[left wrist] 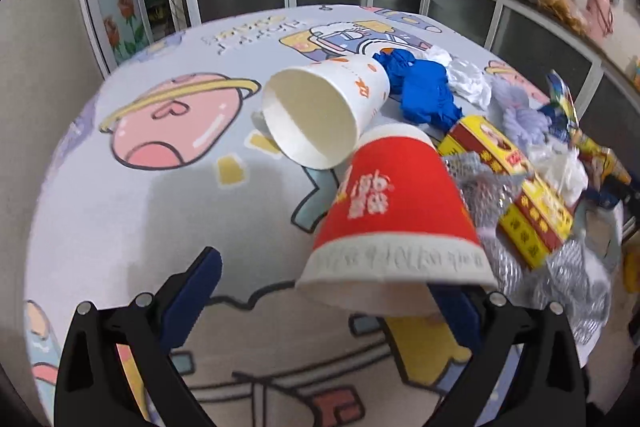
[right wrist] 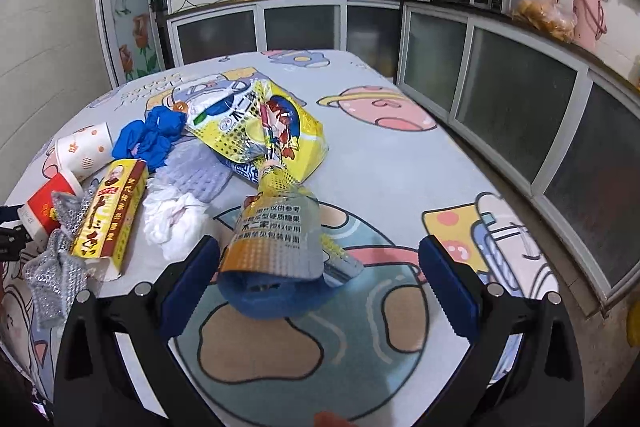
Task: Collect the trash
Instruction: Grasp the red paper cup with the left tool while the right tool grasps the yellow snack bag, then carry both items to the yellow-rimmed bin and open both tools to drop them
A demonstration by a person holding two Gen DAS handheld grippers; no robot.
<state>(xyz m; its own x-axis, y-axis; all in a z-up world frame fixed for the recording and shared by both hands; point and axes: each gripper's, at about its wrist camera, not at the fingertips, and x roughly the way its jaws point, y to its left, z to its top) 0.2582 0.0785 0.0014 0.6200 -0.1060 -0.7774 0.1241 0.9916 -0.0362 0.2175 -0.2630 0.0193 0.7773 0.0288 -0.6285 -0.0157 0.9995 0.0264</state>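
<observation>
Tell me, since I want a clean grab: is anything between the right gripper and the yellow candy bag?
Nothing visible. The right gripper is open, and the twisted yellow plastic candy bag already reaches between its fingers. The crumpled white tissue lies off to the left, clear of the path.

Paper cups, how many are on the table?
2. A white paper cup with orange print lies on its side by the blue crumpled glove. A red paper cup sits rim-down by the left gripper. The pile might hide more.
</observation>
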